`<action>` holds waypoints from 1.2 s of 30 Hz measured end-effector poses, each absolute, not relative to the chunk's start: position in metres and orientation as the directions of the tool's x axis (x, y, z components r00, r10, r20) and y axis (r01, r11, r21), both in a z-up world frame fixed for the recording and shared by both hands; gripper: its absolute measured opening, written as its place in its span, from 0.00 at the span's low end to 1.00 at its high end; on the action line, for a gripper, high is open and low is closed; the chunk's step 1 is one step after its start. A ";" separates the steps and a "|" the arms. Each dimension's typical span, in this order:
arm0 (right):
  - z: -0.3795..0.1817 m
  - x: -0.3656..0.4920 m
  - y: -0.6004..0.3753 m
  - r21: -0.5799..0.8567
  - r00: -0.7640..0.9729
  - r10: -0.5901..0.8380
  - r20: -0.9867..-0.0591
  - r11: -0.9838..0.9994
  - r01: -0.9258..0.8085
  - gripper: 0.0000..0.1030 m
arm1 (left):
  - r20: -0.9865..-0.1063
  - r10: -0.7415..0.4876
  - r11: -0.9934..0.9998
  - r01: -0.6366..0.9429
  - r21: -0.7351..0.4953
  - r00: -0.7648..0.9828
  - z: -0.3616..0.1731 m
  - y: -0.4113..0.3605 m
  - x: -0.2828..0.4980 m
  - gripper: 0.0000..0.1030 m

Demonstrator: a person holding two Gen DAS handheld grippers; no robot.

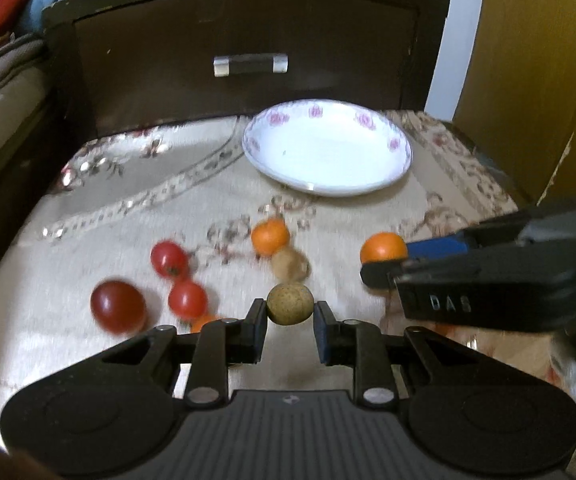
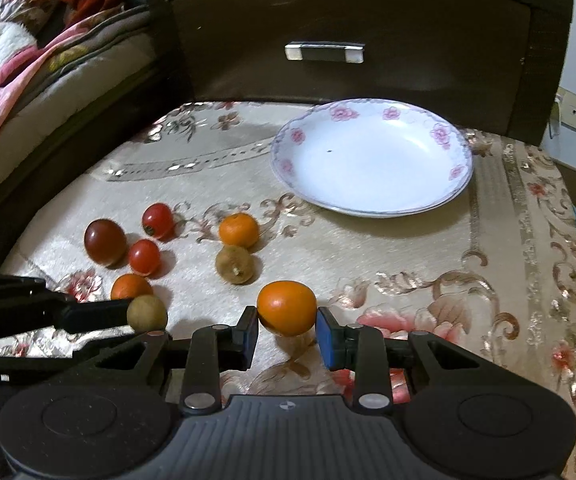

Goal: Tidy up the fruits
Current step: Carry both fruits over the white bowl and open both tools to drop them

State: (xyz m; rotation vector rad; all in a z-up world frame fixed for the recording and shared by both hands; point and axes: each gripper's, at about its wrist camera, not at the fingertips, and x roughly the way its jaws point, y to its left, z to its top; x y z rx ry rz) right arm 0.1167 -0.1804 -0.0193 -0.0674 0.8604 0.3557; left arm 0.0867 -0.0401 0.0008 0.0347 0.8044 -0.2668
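Observation:
My left gripper (image 1: 290, 312) is shut on a tan round fruit (image 1: 290, 304), held just above the cloth; it also shows in the right wrist view (image 2: 147, 313). My right gripper (image 2: 286, 320) is shut on an orange fruit (image 2: 287, 307), also seen in the left wrist view (image 1: 383, 246). On the cloth lie another orange fruit (image 2: 238, 230), a second tan fruit (image 2: 235, 265), two red tomatoes (image 2: 158, 221) (image 2: 144, 257), a dark red tomato (image 2: 105, 242) and a further orange fruit (image 2: 131, 286). A white floral plate (image 2: 440, 196) sits at the back right, with nothing on it.
A dark wooden drawer front (image 2: 328, 20) with a metal handle (image 2: 324, 52) stands behind the cloth-covered table (image 2: 408, 256). Bedding (image 2: 27, 60) lies to the left. The table edge drops off at the right.

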 end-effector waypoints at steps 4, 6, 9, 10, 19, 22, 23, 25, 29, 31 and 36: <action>-0.014 0.126 -0.189 0.089 0.622 0.272 -0.735 0.947 -0.309 0.24 | -0.700 -0.236 0.964 0.254 -0.081 0.674 0.007 -0.046 0.109 0.32; -0.010 0.132 -0.192 0.089 0.637 0.265 -0.723 0.951 -0.295 0.24 | -0.693 -0.242 0.963 0.254 -0.087 0.679 0.011 -0.048 0.122 0.32; -0.006 0.144 -0.197 0.088 0.659 0.257 -0.707 0.956 -0.279 0.24 | -0.684 -0.246 0.963 0.251 -0.094 0.687 0.013 -0.051 0.139 0.32; -0.005 0.148 -0.199 0.088 0.663 0.255 -0.704 0.958 -0.275 0.24 | -0.682 -0.249 0.963 0.251 -0.098 0.688 0.013 -0.052 0.145 0.32; -0.006 0.177 -0.208 0.077 0.684 0.229 -0.693 0.966 -0.246 0.24 | -0.663 -0.261 0.958 0.271 -0.091 0.701 0.015 -0.066 0.186 0.32; -0.008 0.188 -0.211 0.077 0.689 0.224 -0.689 0.968 -0.238 0.24 | -0.667 -0.262 0.958 0.273 -0.091 0.698 0.012 -0.068 0.195 0.32; -0.008 0.190 -0.212 0.077 0.689 0.222 -0.690 0.969 -0.236 0.24 | -0.669 -0.262 0.958 0.274 -0.090 0.696 0.011 -0.069 0.198 0.32; -0.010 0.195 -0.214 0.075 0.688 0.219 -0.692 0.969 -0.233 0.25 | -0.673 -0.263 0.957 0.272 -0.095 0.691 0.009 -0.069 0.201 0.32; -0.013 0.200 -0.214 0.074 0.685 0.217 -0.695 0.970 -0.232 0.26 | -0.685 -0.259 0.959 0.266 -0.098 0.681 0.004 -0.069 0.205 0.32; -0.013 0.201 -0.214 0.072 0.688 0.216 -0.693 0.970 -0.232 0.26 | -0.683 -0.257 0.959 0.266 -0.095 0.683 0.003 -0.070 0.205 0.32; -0.012 0.202 -0.214 0.074 0.691 0.213 -0.690 0.971 -0.226 0.26 | -0.686 -0.260 0.959 0.267 -0.099 0.680 0.004 -0.071 0.205 0.33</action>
